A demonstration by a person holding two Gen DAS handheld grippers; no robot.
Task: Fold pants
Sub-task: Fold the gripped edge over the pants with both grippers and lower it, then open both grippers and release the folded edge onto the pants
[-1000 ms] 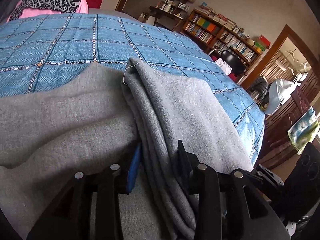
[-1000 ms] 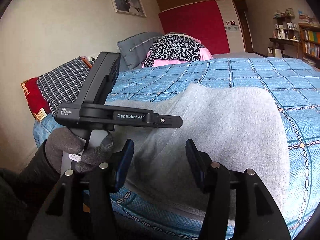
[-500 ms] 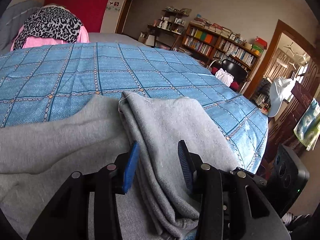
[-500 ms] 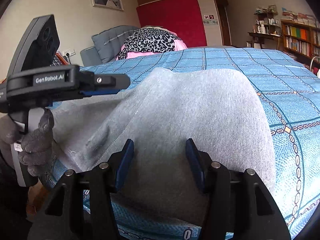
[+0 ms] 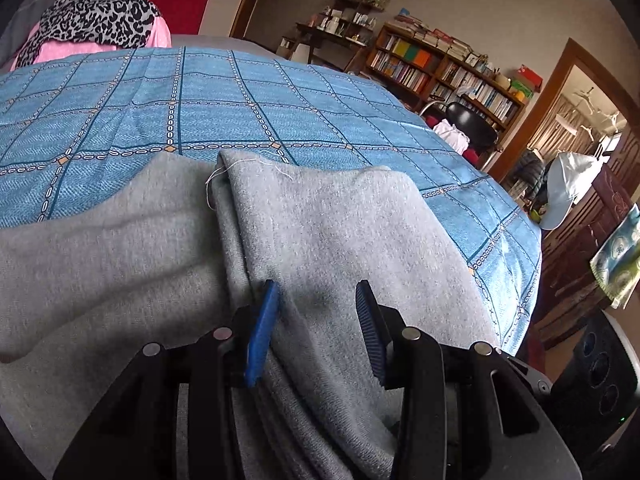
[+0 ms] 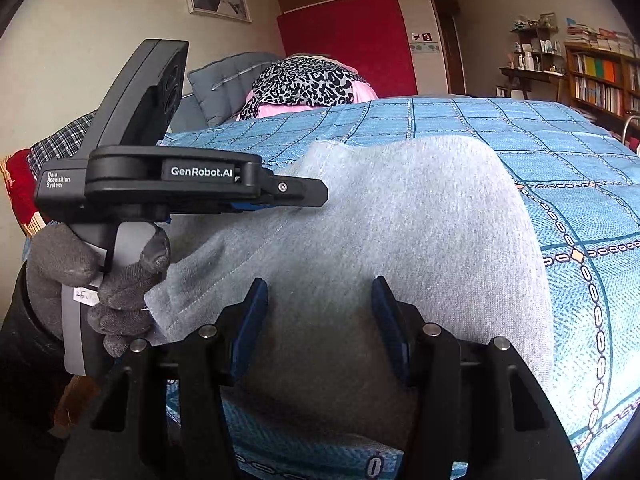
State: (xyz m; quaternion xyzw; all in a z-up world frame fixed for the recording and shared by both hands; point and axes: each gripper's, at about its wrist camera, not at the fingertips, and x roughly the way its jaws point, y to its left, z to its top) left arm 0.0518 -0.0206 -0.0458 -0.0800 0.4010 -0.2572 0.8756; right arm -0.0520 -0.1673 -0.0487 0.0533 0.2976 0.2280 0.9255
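Left wrist view first: the grey pants (image 5: 328,232) lie across the blue checked bedspread (image 5: 248,108), one part folded over into a thick stack with loose white threads at its far corner. The left gripper (image 5: 316,312) sits low over that stack, jaws parted, and the folded edge runs up between the blue pads (image 5: 262,336); whether they actually pinch the cloth, I cannot tell. Right wrist view now: the right gripper (image 6: 318,320) hovers with jaws moderately wide over the rounded grey fabric, nothing clamped between its fingers. At left in that view, a grey-gloved hand (image 6: 100,276) holds the other gripper's handle, its black fingers reaching level over the pants. A leopard-print cloth (image 6: 308,84) rests at the bed's far end.
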